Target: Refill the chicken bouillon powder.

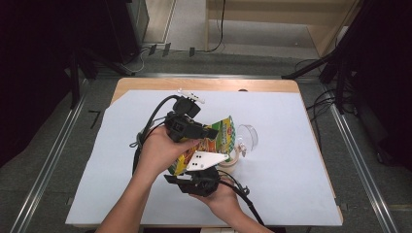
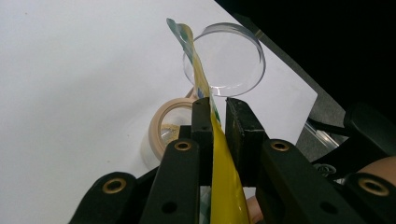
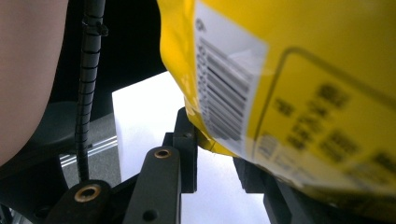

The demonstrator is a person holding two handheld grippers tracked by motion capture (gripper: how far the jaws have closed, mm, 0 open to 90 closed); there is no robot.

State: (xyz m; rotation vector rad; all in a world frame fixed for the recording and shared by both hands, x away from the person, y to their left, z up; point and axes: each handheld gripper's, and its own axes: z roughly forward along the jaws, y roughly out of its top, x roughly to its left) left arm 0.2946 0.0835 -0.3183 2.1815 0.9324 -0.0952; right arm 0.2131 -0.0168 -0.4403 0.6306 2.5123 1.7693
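the table (image 1: 301,194), under its pale sheet, carries little: a clear plastic cup (image 1: 247,136) lying on its side and a beige tape roll (image 1: 232,164) touching the cup's near side. above them, off the surface, hangs the yellow snack bag (image 1: 221,136), held between the two hands.

the risk, as i judge it — both grips sit on thin edges of slick film, so any pull apart could slide the bag out of one pair of jaws and drop it onto the cup and tape, or tear the seam unevenly and spill what's inside. twisting the hands against each other would do the same.

left gripper (image 2: 217,108): in its own view the flat top edge of the bag runs straight up between the two black jaws, which are drawn in close and pinching the film edge-on.

right gripper (image 3: 215,145): a lower corner of the bag, beside the barcode, is tucked between its jaws; they appear closed on that corner, though the bag hides the right jaw's face.
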